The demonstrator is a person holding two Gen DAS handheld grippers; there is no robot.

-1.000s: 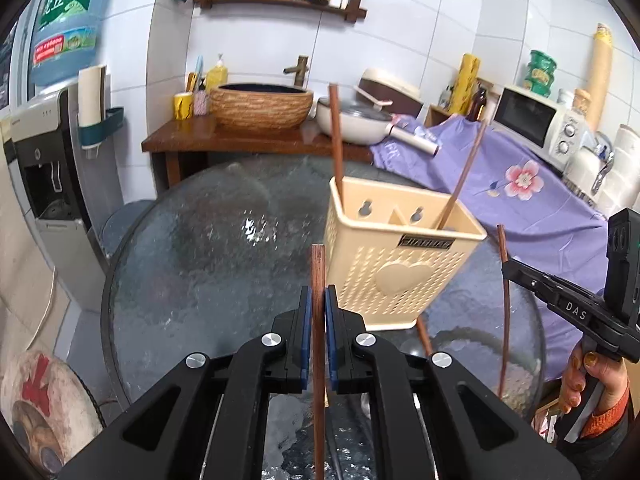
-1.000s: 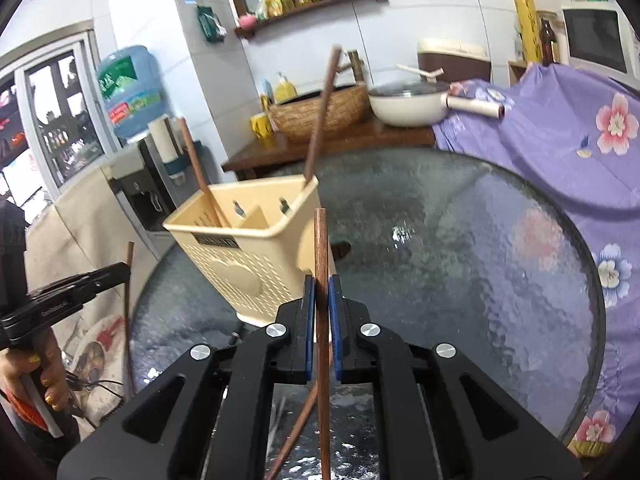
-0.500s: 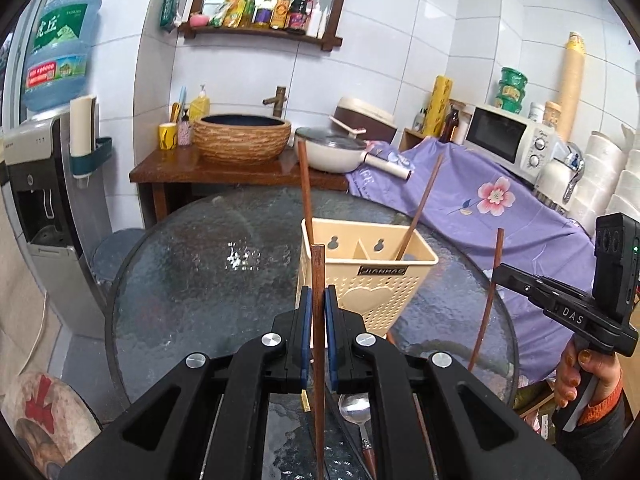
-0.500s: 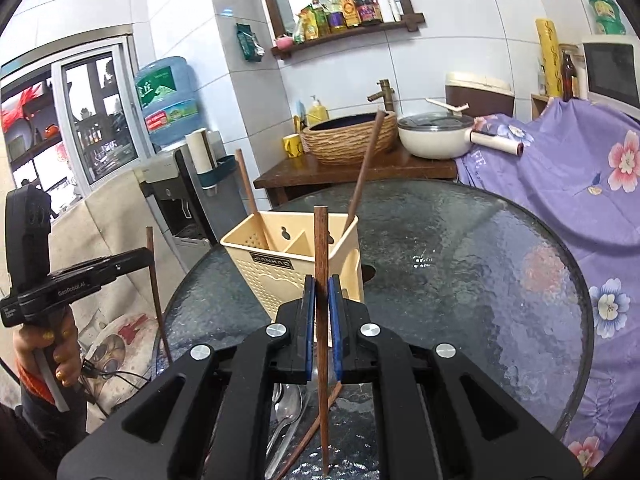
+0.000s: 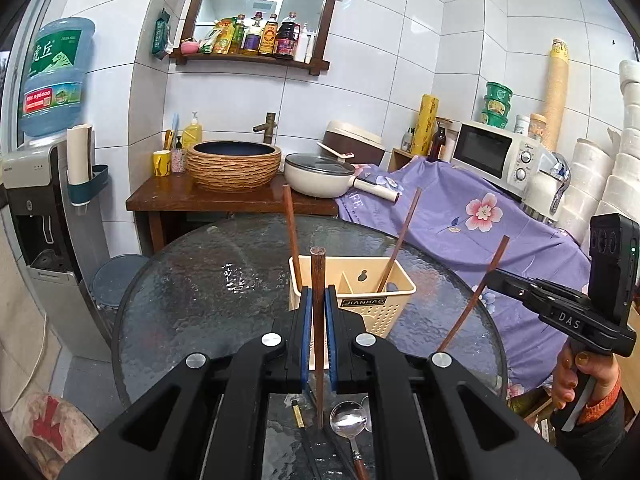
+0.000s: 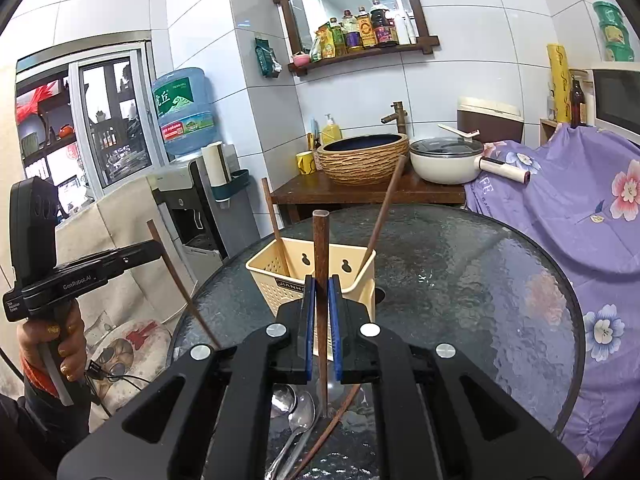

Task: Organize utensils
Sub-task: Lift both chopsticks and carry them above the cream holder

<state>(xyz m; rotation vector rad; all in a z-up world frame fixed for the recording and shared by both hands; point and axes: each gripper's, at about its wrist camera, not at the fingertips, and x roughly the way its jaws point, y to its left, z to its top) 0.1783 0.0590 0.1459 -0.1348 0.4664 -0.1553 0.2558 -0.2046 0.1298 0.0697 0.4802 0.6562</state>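
A round glass table (image 5: 192,312) spreads out beyond the fingers of both grippers. On it, straight ahead of both pairs of fingers, stands a cream utensil holder (image 5: 372,300), slotted and split into compartments. Two brown chopsticks stand in the utensil holder: a left holder chopstick (image 5: 292,236) leaning in the left compartment and a right holder chopstick (image 5: 398,240) slanting out of the right one.

The left gripper (image 5: 319,332) has its blue-padded fingers (image 5: 306,336) closed on a left chopstick (image 5: 318,280), held upright, its upper end rising above the fingers in front of the holder. The right gripper (image 6: 321,328) likewise has its fingers (image 6: 334,328) clamped on a right chopstick (image 6: 321,256), also upright and lined up before the holder. In the left wrist view the right gripper shows off to the right of the fingers, its chopstick tilted.

Below the fingers, on the table nearest the cameras, lie a spoon (image 5: 349,416) and, in the right wrist view, two spoons (image 6: 300,408) and a loose chopstick (image 6: 332,420) lying aslant.
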